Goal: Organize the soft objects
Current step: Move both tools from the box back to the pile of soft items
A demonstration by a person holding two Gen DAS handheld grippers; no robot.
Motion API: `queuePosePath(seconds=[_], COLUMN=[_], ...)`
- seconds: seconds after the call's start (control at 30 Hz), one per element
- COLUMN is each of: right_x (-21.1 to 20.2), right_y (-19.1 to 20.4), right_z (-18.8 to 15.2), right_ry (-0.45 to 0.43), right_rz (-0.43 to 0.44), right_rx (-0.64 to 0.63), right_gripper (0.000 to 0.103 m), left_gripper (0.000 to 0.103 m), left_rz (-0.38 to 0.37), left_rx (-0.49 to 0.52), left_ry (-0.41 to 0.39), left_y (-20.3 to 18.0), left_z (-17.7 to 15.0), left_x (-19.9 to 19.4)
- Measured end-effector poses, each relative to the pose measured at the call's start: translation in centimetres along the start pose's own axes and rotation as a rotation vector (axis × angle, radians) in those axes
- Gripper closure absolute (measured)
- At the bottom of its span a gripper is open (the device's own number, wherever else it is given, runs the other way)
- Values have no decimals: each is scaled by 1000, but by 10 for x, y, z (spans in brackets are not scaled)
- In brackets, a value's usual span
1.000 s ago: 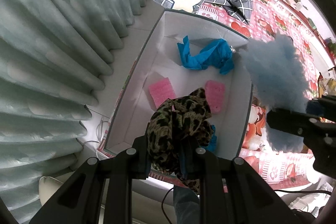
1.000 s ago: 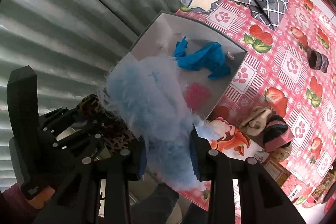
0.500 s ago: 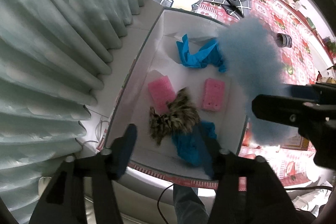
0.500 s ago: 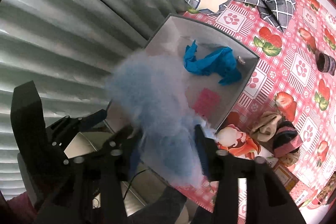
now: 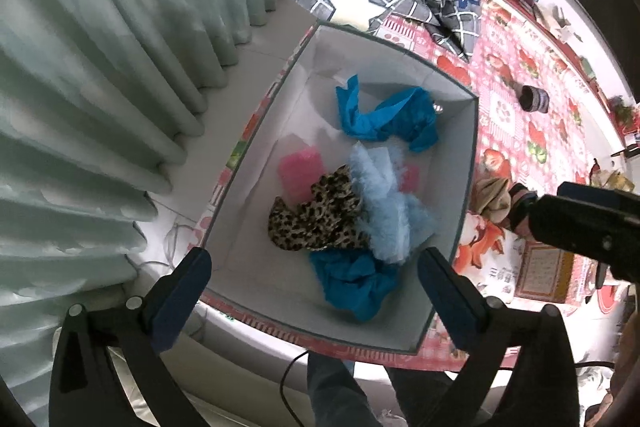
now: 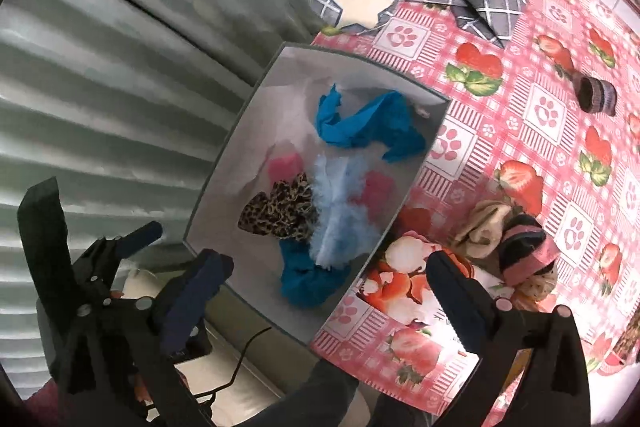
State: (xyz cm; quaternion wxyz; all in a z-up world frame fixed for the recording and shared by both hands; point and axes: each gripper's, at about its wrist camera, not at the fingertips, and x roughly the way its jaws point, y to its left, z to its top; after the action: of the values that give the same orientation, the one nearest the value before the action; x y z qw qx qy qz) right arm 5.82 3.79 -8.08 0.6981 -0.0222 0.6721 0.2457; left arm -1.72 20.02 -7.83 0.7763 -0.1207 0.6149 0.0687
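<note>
Strawberry-print tablecloth, both claws, left gripper and right gripper, released over the box; I'd lift clear before grabbing the socks.

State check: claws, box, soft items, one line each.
left claw: open, empty
right claw: open, empty
storage box: open-topped
leopard-print cloth: inside box
fluffy blue item: inside box, beside leopard cloth
sock pile: on table, outside box

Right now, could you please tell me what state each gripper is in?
Left gripper: open, holding nothing, above the white box.
Right gripper: open, holding nothing; the fluffy light-blue item lies in the box.
</note>
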Motion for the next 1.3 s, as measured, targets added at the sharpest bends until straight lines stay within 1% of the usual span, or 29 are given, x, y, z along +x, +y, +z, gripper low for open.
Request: queuePosePath(seconds=[0.17,0.23,0.3,0.37,0.43,0.6,0.73,0.83,0.97,1.07,1.17,1.3], right_x=[-17,-29,-41,-56,-70,-96,-102,-94,-69,-41,-9,42], right_y=[-12,-24,-38,-59,-81,-148,-195,-220,-244,-256,-259,-258], right_z=[0,-1,-1,-3,-6,-20,-36,-41,-39,-32,-17,0], right_ry=[-26,-36,-48,-67,-78,-98,-94,-54,25,94,170,311], right_rz=[3,23,25,21,13,-1,-30,-44,-30,7,53,123], right_rx=[44,86,130,181,234,379,465,490,484,450,393,313], right_gripper=[0,0,0,0,0,0,0,0,0,0,0,0], left_gripper=[0,0,0,0,0,0,0,0,0,0,0,0], left_rz=[-53,-80,-107,-140,-154,-157,-139,-124,-104,-77,-47,-8], left_rx=[9,20,37,56,89,200,286,322,345,350,345,336], left_ry=[2,8,8,0,-7,5,39,63,91,104,124,152], left_y=[-13,-21,-31,-44,-60,-105,-143,-164,-184,-192,-196,-198], left_z=[4,7,11,15,20,30,32,34,35,39,41,43], left_x=[-2,-2,-4,-9,-14,-11,1,11,21,28,36,46])
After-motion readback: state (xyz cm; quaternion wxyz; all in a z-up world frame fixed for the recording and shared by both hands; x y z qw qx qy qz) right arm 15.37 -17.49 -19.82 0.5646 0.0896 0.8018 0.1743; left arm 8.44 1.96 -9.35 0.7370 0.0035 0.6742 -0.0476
